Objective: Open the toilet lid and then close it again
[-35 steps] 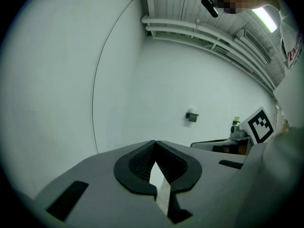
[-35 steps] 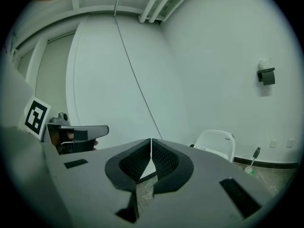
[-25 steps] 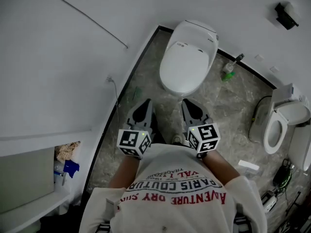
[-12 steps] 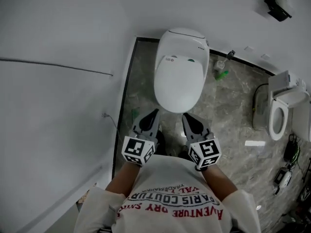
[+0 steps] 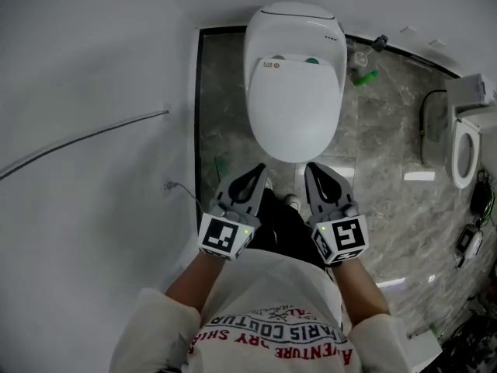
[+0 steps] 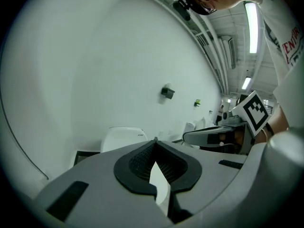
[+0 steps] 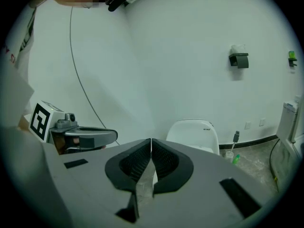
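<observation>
I see a white toilet lid (image 5: 295,107) against a grey marbled floor (image 5: 388,162). My left gripper (image 5: 258,169) and right gripper (image 5: 311,167) are grey with black pads (image 7: 167,167) and black-and-white marker cubes (image 5: 224,235). My shirt (image 5: 272,294) is white with red lettering.

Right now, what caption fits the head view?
Left hand-held gripper and right hand-held gripper, both shut, face closed white oval toilet lid.

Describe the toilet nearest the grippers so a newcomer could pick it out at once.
Follow the grey marble floor to its far left corner. The toilet stands there against the white wall. Unlike the second toilet at the right edge, its lid is shut.
</observation>
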Tool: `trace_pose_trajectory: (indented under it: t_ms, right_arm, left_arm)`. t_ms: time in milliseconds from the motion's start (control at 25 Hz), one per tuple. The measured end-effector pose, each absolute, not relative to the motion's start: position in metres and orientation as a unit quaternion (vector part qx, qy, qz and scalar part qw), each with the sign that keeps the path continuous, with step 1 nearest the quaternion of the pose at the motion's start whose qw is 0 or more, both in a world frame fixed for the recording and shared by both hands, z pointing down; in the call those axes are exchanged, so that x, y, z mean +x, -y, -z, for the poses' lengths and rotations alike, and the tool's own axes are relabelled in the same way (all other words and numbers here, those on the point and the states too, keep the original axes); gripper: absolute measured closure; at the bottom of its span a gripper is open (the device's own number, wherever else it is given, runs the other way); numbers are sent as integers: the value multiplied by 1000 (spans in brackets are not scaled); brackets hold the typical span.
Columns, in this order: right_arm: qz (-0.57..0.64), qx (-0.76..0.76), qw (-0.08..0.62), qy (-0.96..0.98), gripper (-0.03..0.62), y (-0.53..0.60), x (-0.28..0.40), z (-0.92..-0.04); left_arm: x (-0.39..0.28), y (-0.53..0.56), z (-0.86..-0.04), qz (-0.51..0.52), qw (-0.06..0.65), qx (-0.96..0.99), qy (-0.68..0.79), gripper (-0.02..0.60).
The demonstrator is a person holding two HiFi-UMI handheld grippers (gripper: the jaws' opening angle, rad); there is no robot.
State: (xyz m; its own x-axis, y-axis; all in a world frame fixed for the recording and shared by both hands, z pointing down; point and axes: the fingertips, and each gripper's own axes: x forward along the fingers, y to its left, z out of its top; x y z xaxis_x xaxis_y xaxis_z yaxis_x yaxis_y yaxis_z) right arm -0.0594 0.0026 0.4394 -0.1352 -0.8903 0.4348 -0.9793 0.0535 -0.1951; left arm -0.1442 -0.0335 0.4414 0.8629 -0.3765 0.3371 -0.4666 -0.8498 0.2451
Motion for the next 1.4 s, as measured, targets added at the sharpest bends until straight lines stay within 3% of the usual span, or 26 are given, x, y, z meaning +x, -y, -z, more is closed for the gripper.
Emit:
trace_pose_trajectory:
  t_ms: [280,680,880,1320,1400]
  right_arm:
    - [-225,614,132,745,578,-9,-63,-527]
    - [-233,600,133,754,577,-22,-49,-641]
    - [-234,591,176,751,577,-45,-45,-708]
    - [-165,543,329,755,576,-83,-40,-814]
    - [-138,529,370,751,574,-85,-40,-830]
  left_arm:
    - [-132,25,-525,-156,185,944,223,574]
    - [-123,22,-645,-207,159,936,235,574]
    - [-120,2,-705,-230,145,937,218,574]
    - [-104,-41,-803,-319,-37,933,160,571]
    - [-104,-45,-820,-347,-76,924,140,484]
